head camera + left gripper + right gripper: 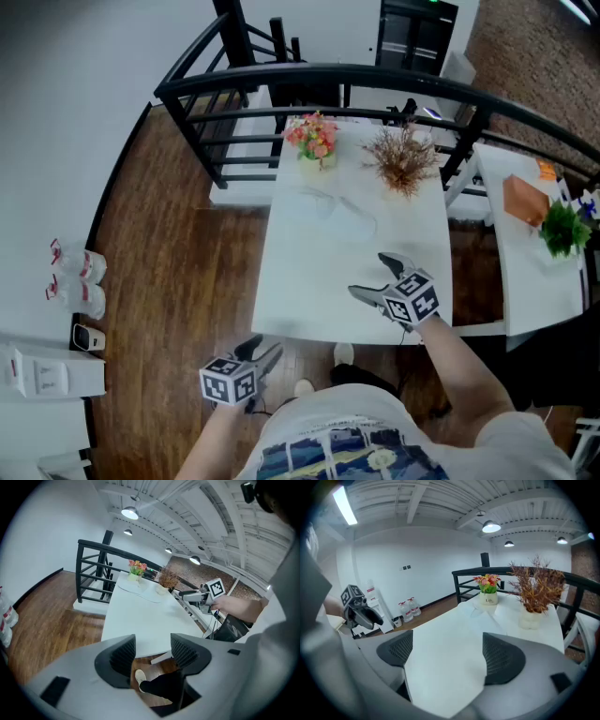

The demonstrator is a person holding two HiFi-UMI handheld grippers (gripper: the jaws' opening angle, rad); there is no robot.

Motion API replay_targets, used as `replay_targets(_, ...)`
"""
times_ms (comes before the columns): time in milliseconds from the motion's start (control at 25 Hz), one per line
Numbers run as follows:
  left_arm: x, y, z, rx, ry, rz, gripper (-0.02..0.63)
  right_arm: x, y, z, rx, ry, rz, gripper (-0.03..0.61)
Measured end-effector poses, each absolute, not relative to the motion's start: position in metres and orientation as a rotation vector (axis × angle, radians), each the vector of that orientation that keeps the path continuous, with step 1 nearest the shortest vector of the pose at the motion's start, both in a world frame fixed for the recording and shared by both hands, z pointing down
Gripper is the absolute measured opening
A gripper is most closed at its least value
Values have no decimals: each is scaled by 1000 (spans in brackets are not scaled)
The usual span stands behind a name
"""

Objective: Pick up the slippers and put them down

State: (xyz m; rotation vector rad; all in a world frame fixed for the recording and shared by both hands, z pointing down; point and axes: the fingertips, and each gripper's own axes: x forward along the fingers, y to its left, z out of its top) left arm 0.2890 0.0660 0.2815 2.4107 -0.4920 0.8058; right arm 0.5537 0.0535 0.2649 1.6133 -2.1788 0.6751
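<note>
1. White footwear sits on the person's feet, on the wooden floor just below the near edge of the tabletop. Whether these are the slippers cannot be told.
2. Left claw: jaws apart, nothing between them, held over the floor beside that edge.
3. Right claw: jaws apart, nothing between them, above the tabletop's near right part.
4. A flower pot and a dried plant stand at the tabletop's far edge.

Mezzanine office space: black railing, white table, water bottles, ceiling lamps
</note>
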Motion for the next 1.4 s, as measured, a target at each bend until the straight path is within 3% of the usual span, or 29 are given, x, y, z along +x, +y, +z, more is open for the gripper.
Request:
replay_targets(800,294,92,282,2265,-654,771,236,613,-139,391,1281,-2022,526,494)
replay_targets(1160,267,99,295,2199,-739,759,236,605,-152,430,1116,-1993,607,499)
replay_targets(1400,268,104,295,2181,-750,743,236,603,-145,426,1138,-2006,605,455)
